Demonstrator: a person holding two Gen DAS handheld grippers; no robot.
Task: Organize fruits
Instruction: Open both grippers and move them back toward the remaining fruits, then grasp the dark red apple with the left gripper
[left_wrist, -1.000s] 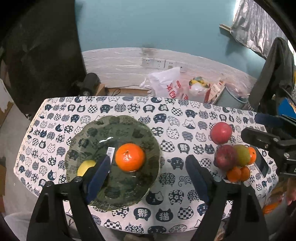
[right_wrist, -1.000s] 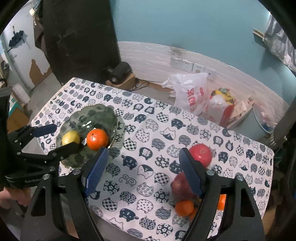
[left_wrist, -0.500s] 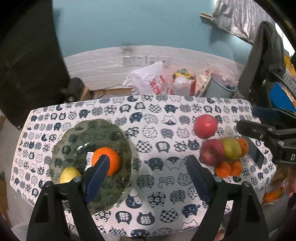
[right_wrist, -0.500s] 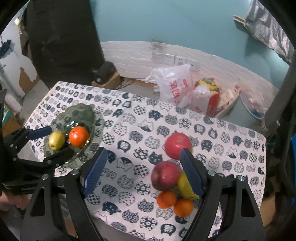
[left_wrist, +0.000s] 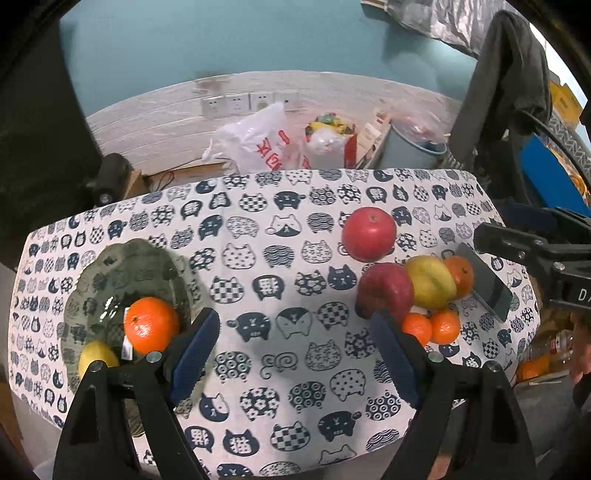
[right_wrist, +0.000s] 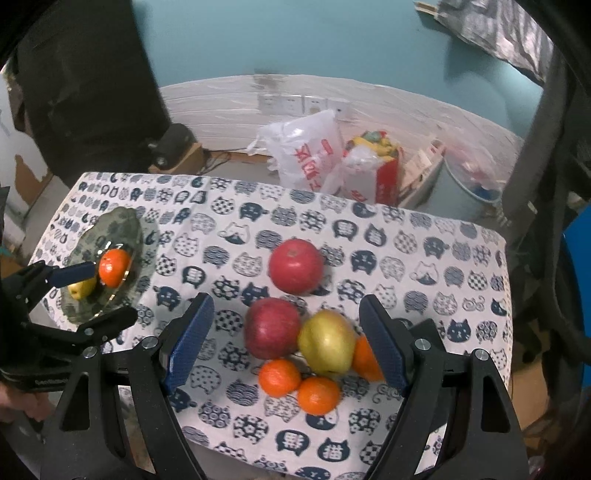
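right gripper (right_wrist: 284, 339) hangs with jaws apart and empty above the fruit pile (right_wrist: 295, 332) on the tablecloth (right_wrist: 424, 258).

Glossy glass plate (left_wrist: 110, 266); matt printed cloth (left_wrist: 288, 229); crinkly plastic bag (left_wrist: 258, 140); textured fingers (left_wrist: 194, 350).

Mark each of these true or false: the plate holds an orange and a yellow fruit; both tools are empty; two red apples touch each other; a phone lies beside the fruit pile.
1. The plate holds an orange and a yellow fruit. True.
2. The left tool and right tool grip nothing. True.
3. The two red apples touch. False: the far apple sits apart from the near apple.
4. A phone lies beside the pile. True.
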